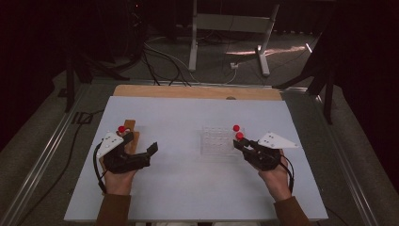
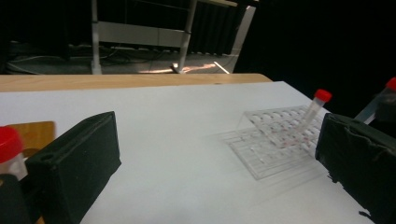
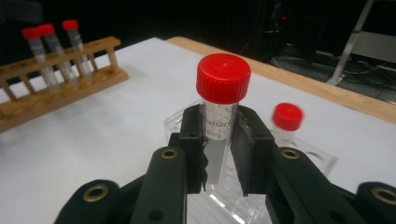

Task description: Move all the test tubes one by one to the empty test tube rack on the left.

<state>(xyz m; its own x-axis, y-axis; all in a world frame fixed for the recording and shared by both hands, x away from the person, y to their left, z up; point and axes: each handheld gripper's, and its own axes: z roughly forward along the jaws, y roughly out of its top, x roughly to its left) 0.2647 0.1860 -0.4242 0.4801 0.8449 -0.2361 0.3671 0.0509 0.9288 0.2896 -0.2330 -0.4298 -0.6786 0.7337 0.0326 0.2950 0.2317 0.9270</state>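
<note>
My right gripper (image 3: 218,140) is shut on a clear tube with a red cap (image 3: 223,77), held upright just above the near right corner of a clear plastic rack (image 1: 215,141). In the high view this held tube (image 1: 239,136) sits beside the rack's right edge. A second red-capped tube (image 3: 287,116) leans in the clear rack (image 2: 273,142) behind it. My left gripper (image 1: 140,145) rests on the table at the left, open with nothing between its wide-set jaws, right beside a wooden rack (image 1: 133,139).
The wooden rack (image 3: 56,88) holds three red-capped tubes (image 3: 49,39). A white mat (image 1: 188,113) covers the wooden table. Beyond the far edge are dark floor, cables and a metal stand's legs (image 1: 226,42).
</note>
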